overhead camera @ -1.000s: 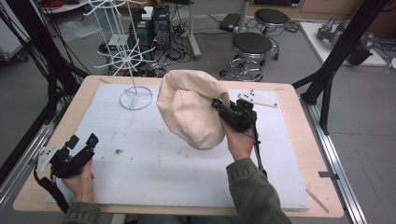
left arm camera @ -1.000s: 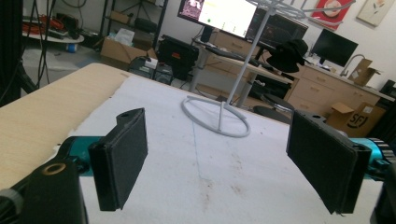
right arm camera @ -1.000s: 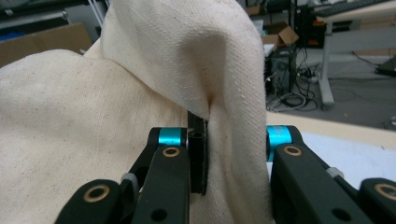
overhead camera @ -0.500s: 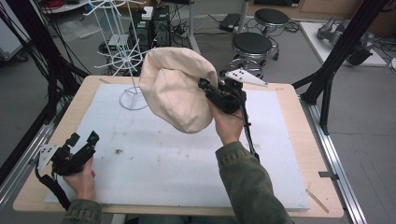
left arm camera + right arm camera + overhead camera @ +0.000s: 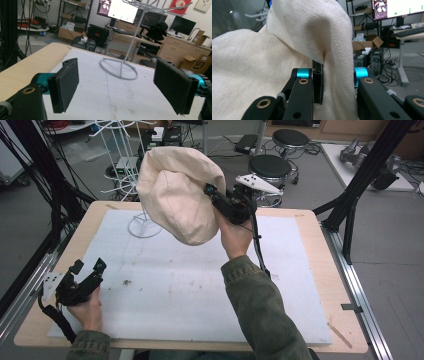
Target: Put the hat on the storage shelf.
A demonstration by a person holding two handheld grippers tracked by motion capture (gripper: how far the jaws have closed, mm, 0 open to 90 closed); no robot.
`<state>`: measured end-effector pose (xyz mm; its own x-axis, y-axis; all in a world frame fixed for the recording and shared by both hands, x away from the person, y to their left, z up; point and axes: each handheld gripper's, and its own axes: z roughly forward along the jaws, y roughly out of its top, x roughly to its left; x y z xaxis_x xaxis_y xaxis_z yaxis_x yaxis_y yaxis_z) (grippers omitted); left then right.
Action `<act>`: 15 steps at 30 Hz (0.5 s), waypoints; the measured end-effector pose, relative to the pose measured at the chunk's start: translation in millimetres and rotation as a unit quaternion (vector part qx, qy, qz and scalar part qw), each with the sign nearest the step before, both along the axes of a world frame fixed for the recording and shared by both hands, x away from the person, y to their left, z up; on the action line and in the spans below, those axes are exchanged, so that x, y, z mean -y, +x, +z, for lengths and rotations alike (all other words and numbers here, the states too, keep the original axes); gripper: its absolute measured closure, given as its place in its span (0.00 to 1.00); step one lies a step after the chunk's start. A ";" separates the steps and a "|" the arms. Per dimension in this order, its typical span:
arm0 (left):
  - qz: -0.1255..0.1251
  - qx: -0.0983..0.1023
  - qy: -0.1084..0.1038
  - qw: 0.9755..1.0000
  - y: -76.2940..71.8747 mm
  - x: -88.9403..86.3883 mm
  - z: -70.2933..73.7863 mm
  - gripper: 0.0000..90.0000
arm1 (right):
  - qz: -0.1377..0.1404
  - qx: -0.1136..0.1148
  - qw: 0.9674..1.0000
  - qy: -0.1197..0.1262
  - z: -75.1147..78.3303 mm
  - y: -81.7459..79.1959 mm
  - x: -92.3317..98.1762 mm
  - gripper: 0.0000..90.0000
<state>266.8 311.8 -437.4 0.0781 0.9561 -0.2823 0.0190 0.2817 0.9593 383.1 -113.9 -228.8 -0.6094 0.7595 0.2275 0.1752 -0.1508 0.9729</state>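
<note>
1. Fingers [image 5: 63, 87] of left gripper [image 5: 86, 271] stand wide apart with nothing between them; hand rests low on mat [image 5: 165, 300] at its near left corner, probably parked until needed.
2. Ahead of those fingers, well apart, wire stand [image 5: 120, 68] sits with its ring base on the mat; its arms rise up past the table's far edge, so it reads as the likely target for hanging.
3. Hat [image 5: 177, 192], cream cloth, is up in the air to the right of the stand's base, above the mat, touching neither.
4. Right gripper [image 5: 212, 195] is clamped tight on a fold of the hat's edge; right gripper view shows cloth pinched between the pads and draping over them [image 5: 318, 87]. An edge grip lets the crown hang free and open, which should help slip it over a stand arm.
5. Arm is raised with the hat tilted toward the stand, so I'd judge this a carry toward the rack, not yet hung.
6. Risk: thin pinch on soft cloth may slip if it snags on wire.
</note>
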 end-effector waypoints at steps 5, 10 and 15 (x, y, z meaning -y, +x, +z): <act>0.008 0.003 0.016 1.000 0.3 0.9 2.4 0.23 | 0.003 0.005 1.000 0.011 13.1 6.6 -3.1 0.85; 0.007 -0.002 0.064 0.998 3.7 9.9 8.9 0.23 | 0.001 0.012 1.000 0.013 26.1 15.4 -5.8 0.85; 0.004 0.001 0.074 0.997 6.4 13.6 10.6 0.24 | 0.005 0.023 1.000 0.018 40.0 21.0 -9.3 0.85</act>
<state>273.1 298.2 -426.8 0.0705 0.9880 -0.1371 0.0156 0.1363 0.9905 404.1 -104.6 -188.8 -0.6276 0.7452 0.2255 0.1315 -0.1840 0.9741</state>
